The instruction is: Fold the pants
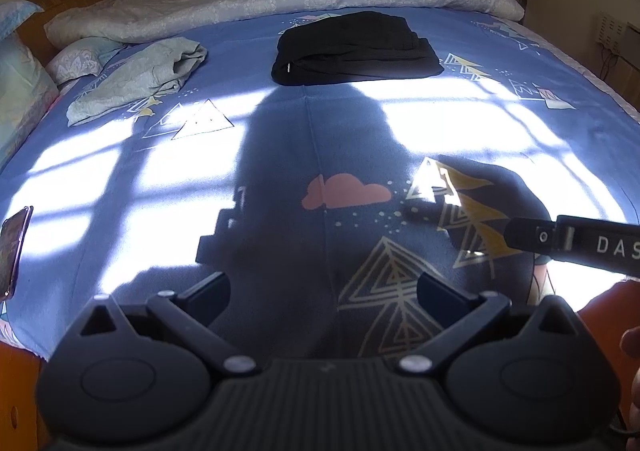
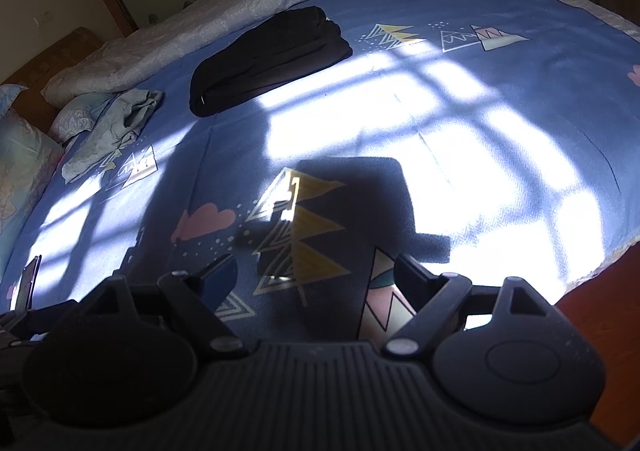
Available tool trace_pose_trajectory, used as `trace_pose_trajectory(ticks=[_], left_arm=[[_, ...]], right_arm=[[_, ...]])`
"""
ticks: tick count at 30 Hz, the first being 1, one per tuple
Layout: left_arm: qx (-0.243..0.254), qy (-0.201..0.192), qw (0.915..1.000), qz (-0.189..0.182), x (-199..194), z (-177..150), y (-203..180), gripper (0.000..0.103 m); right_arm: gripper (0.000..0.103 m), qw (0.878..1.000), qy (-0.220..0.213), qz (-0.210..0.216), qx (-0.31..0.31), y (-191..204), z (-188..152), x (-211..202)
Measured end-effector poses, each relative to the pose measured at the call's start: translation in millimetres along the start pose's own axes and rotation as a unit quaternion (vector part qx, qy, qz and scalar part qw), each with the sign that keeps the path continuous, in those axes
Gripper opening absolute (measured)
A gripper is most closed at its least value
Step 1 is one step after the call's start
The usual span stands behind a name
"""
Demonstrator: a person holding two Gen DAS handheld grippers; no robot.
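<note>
one wide blue bedsheet (image 1: 120, 179) fills both views, and in the upper middle of the left wrist frame the black pants (image 1: 356, 49) lie already folded into a thick flat bundle, well apart from both grippers, their long axis running left to right across the frame. the folding looks finished, so the next move likely calls for little beyond pulling away. the left gripper (image 1: 324, 287) and right gripper (image 2: 316, 271) both stand spread wide, holding nothing.

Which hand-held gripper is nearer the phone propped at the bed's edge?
Left. The left hand-held gripper hovers open beside the phone, which stands to its left. The right hand-held gripper is farther off, on the left one's other side.
</note>
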State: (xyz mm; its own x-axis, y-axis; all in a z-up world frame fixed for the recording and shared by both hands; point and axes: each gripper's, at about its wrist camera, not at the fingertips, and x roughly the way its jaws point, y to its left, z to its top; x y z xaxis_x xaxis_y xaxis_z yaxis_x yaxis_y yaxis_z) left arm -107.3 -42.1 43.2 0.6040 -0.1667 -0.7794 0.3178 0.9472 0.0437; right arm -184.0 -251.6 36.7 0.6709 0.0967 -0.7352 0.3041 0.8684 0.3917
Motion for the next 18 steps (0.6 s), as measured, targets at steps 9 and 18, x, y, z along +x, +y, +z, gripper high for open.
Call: trace_pose_trajectory(ticks=[9, 18], left_arm=[[-0.001, -0.009, 0.9999, 0.014, -5.7, 2.9, 2.5, 0.103], [0.006, -0.019, 0.9988, 0.045, -8.4, 3.4, 5.1, 0.103]], right_arm=[[0.088, 1.0, 0.001, -0.001, 0.0, -0.3, -0.4, 0.5], [0.088, 1.0, 0.0, 0.001, 0.002, 0.0, -0.2, -0.6]])
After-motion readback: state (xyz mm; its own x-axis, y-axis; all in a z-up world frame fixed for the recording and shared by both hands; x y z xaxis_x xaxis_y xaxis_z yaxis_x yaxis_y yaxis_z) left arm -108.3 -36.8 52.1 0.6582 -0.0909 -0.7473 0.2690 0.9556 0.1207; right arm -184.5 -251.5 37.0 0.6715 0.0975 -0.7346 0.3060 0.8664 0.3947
